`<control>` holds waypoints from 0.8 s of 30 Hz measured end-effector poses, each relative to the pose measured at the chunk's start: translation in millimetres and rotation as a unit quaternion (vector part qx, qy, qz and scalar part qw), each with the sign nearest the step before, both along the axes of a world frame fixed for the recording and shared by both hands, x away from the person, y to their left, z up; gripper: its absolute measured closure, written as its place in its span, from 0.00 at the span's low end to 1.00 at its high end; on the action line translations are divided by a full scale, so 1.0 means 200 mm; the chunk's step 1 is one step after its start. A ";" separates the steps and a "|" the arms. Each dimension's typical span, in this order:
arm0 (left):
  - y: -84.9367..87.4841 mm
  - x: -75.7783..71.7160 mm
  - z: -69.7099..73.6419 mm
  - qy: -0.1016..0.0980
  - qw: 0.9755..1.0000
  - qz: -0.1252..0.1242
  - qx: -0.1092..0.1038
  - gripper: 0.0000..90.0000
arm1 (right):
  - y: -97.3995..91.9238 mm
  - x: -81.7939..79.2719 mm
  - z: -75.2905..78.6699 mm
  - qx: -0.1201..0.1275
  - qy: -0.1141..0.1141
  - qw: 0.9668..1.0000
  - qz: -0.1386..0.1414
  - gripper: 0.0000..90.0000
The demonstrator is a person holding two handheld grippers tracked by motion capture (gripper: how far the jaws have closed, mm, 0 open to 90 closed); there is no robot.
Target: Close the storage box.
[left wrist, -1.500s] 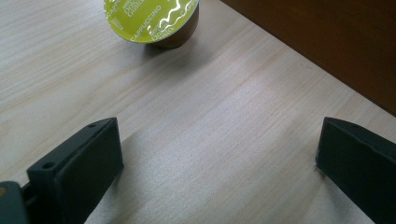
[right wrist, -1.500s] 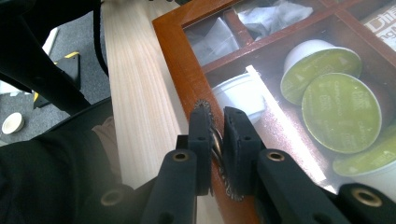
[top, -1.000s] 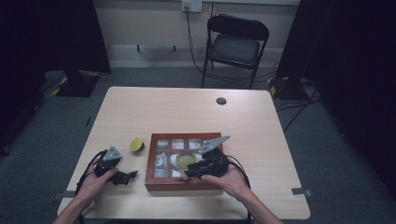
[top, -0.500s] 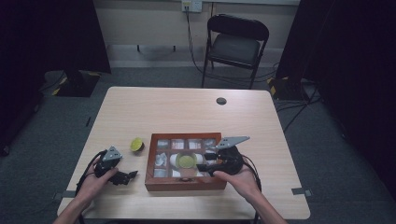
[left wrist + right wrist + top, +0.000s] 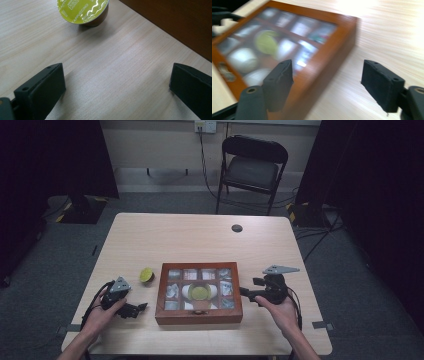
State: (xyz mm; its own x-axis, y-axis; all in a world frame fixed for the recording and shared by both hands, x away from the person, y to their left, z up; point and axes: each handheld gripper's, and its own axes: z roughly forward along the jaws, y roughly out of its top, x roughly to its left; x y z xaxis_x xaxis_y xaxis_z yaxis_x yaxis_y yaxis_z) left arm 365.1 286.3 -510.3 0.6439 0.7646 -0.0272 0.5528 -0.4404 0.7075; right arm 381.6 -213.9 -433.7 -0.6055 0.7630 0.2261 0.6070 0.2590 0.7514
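Right tool (image 5: 248, 293) has left the box (image 5: 199, 315), jaws opening empty.

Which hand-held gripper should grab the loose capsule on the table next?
Left. The left hand-held gripper is open with the capsule just ahead of its jaws; the right hand-held gripper, open too, sits on the far side of the box.

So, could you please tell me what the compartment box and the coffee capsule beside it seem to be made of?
Compartment box: reddish-brown wood with a smooth, probably varnished finish; its lid panel looks like clear glass or plastic, the contents showing through. Coffee capsule: shiny printed foil top over a dark, likely plastic cup.
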 end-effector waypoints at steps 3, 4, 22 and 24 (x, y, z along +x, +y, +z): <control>0.00 0.00 0.00 0.000 1.000 0.000 0.000 0.00 | -0.07 0.00 -0.03 -0.020 0.004 1.000 -0.023 0.25; 0.00 0.00 0.00 0.000 1.000 0.000 0.000 0.00 | -0.09 0.00 -0.05 -0.027 0.009 0.999 -0.029 0.24; 0.00 0.00 0.00 0.000 1.000 0.001 0.000 0.00 | -0.22 -0.01 -0.33 -0.132 -0.012 0.983 -0.131 0.14; 0.00 -0.01 0.00 0.002 1.000 0.008 -0.003 0.00 | -0.22 -0.03 -0.34 -0.125 -0.027 0.982 -0.135 0.13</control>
State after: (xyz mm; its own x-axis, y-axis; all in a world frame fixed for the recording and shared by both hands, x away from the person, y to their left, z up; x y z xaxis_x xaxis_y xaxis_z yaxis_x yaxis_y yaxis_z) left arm 364.0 285.5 -510.6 0.6320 0.7742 -0.0342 0.5624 -0.4278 0.7076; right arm 376.5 -257.3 -502.3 -0.3785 0.9255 -0.0156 0.6405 0.2741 0.7174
